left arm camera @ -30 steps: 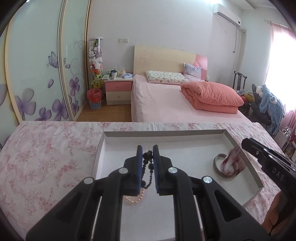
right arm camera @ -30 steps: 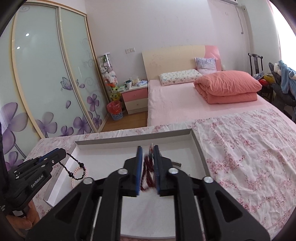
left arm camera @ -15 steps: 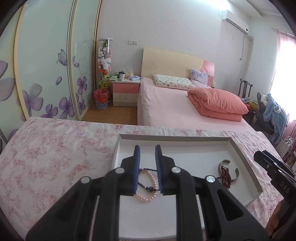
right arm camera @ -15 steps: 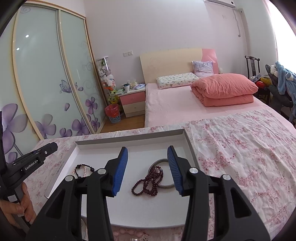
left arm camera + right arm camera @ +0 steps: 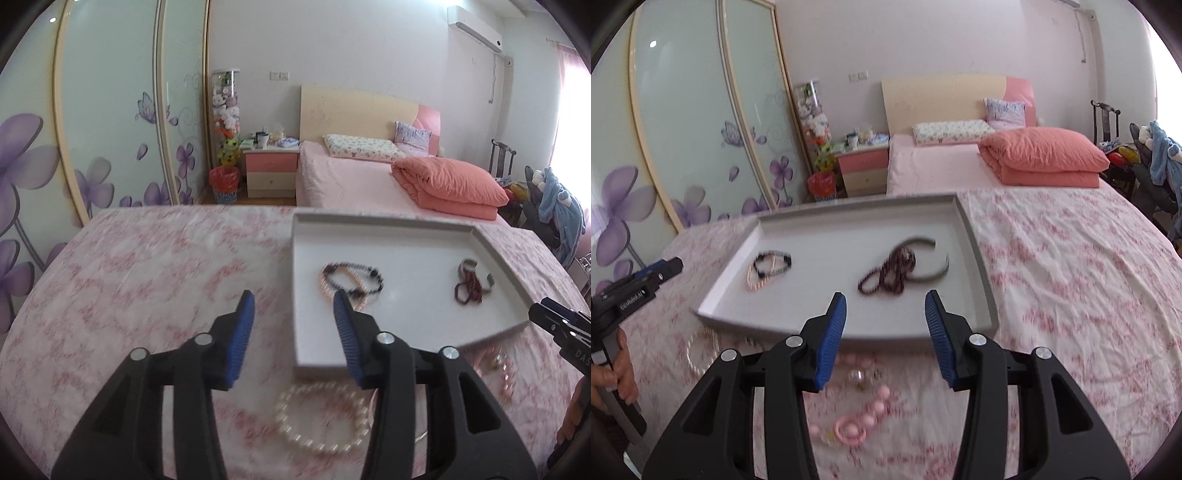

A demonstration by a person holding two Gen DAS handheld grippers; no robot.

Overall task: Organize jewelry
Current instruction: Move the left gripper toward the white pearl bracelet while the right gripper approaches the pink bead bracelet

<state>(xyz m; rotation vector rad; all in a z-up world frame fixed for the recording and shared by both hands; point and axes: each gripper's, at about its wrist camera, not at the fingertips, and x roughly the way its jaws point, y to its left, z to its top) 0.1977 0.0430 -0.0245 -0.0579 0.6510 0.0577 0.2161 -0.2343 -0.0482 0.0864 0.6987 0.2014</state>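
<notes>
In the left wrist view, the left gripper [image 5: 293, 304] is hovering over the near left edge of the grey tray [image 5: 406, 221], its jaws opening, standing fairly wide with nothing between them; inside the tray, toward its left side, a black bead bracelet [image 5: 354, 273] is lying across a pink pearl bracelet [image 5: 325, 288]; toward the tray's right side a dark red bead string [image 5: 469, 288] is resting on a silver bangle [image 5: 489, 282]; just outside the tray's near edge, a white pearl strand [image 5: 317, 421] is lying on the floral bedspread [image 5: 147, 277]; the right gripper's tip [image 5: 557, 325] is showing off the tray's right corner.

In the right wrist view, the right gripper [image 5: 885, 306] is hanging over the tray's [image 5: 857, 210] near rim, jaws moderately apart and holding nothing; the dark red string [image 5: 890, 273] and bangle [image 5: 934, 273] are lying inside the tray just beyond it; pink beads with a ring [image 5: 857, 424] are lying on the bedspread [image 5: 1071, 277] in front of the tray; a hand [image 5: 617, 369] is gripping the left gripper's handle off the tray's left side.
</notes>
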